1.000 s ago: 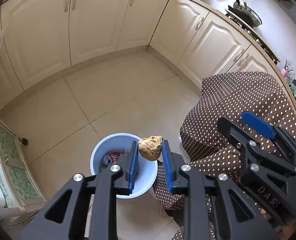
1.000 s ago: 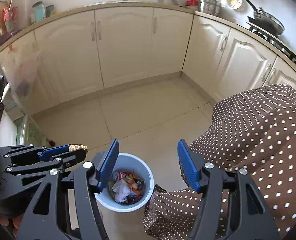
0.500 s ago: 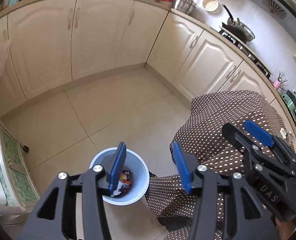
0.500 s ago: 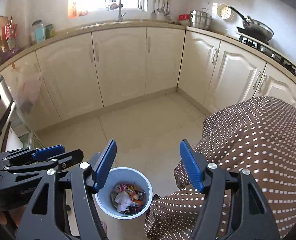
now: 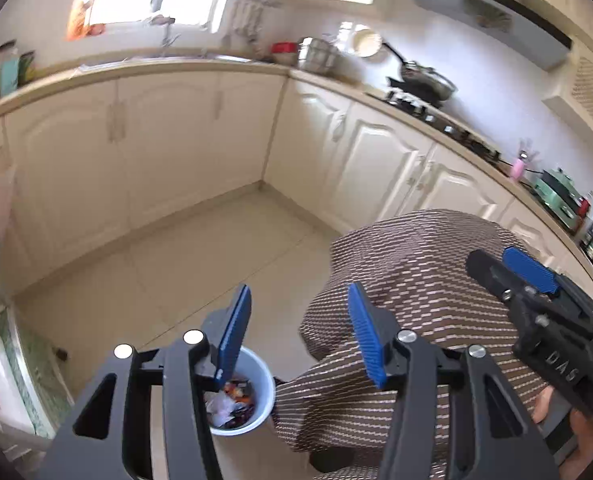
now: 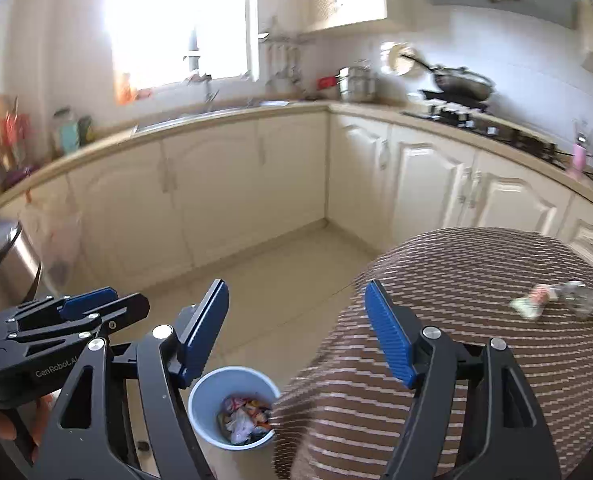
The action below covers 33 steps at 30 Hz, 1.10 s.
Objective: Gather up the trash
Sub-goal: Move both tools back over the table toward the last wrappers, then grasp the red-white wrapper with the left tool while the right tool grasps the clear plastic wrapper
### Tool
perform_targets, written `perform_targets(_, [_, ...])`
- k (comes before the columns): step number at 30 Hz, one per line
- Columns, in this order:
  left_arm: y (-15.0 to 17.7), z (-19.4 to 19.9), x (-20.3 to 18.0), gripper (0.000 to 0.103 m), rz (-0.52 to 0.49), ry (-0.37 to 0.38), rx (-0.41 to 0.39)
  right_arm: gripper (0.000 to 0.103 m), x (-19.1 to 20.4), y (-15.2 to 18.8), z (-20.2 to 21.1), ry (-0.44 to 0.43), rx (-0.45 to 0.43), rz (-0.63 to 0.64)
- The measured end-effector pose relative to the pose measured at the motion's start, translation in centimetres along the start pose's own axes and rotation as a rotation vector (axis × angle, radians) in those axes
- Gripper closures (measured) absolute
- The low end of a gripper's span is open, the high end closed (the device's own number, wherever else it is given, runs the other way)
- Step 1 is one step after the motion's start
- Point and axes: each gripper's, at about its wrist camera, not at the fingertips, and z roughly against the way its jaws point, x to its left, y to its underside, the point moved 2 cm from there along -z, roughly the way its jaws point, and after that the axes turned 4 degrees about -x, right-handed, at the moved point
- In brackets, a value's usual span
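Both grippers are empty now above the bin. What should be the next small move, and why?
Probably swing the right gripper toward the small wrappers lying on the spotted tablecloth. The left gripper has just been opening and has nothing between its fingers; the right has also opened further and is empty. The blue bin on the floor already holds trash, and those wrappers are the only litter left in view.

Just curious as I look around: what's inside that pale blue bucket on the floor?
The bucket holds mixed trash: crumpled white paper and colourful wrappers. Its lower layers are buried, and the spotted tablecloth covers its right rim.
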Motion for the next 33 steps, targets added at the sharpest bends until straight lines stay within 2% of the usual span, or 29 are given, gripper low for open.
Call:
perform_targets(4, [-0.6,-0.1,-5.1,0.050,-0.060,0.039,-0.010,0.032,-5.8,-0.3,3.1,0.073,-0.032,-0.039])
perform_targets(10, [-0.2,-3.1,-16.0,0.050,-0.204,0.132,0.036,0.031,-15.5,0.8,6.2,0.212,-0.034,-0.103])
perform_targets(14, [0.4,-6.2,-23.8,0.050,-0.308,0.199,0.077,0.030,-21.3,2.2,7.0,0.294,-0.006,-0.160])
perform_targets(20, [1.9,-12.0,-32.4,0.050,-0.459,0.289,0.173,0.025,-28.0,4.2,7.3,0.381,0.049,-0.186])
perform_targets(29, [3.1,-18.7,-38.1,0.050,-0.541,0.291,0.255,0.023,-33.5,5.2,4.7,0.415,0.124,-0.181])
perform_targets(33, [3.1,-21.3,-39.2,0.050,-0.578,0.249,0.276,0.022,-34.3,5.2,3.4,0.395,0.156,-0.159])
